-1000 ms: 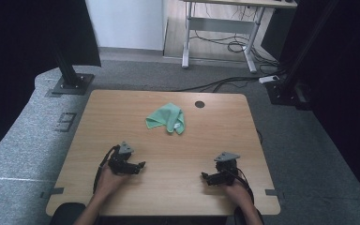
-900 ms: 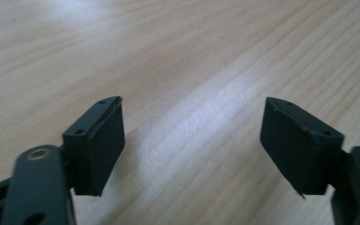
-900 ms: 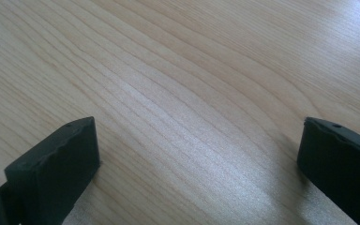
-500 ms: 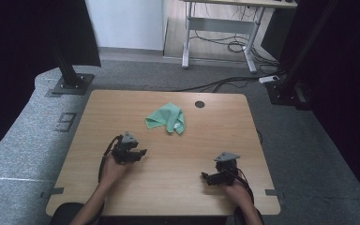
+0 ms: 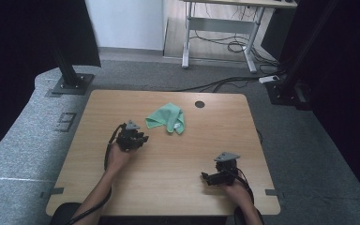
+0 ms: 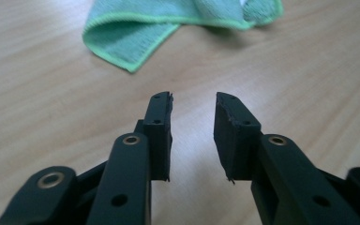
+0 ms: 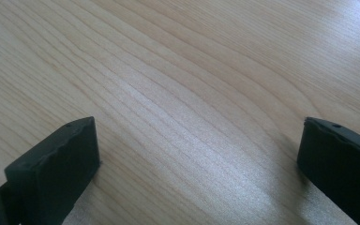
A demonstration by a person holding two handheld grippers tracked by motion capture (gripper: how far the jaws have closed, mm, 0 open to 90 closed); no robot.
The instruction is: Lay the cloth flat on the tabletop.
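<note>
Left gripper view: left gripper (image 6: pixel 193 101) fingers closing, empty, near cloth (image 6: pixel 136 35); right gripper (image 7: pixel 197 140) fingers spread

A green cloth (image 5: pixel 167 119) is lying crumpled on the far middle part of the wooden worktop (image 5: pixel 178 173), just short of a small dark round hole in the board. It is a soft microfibre cloth with a lighter green stitched edge, folded loosely over itself so that one rounded corner is pointing toward the near left. In the left gripper view that folded corner (image 6: pixel 131 40) is resting flat on the wood, while the bunched part behind it is rising slightly and casting a shadow.
</note>
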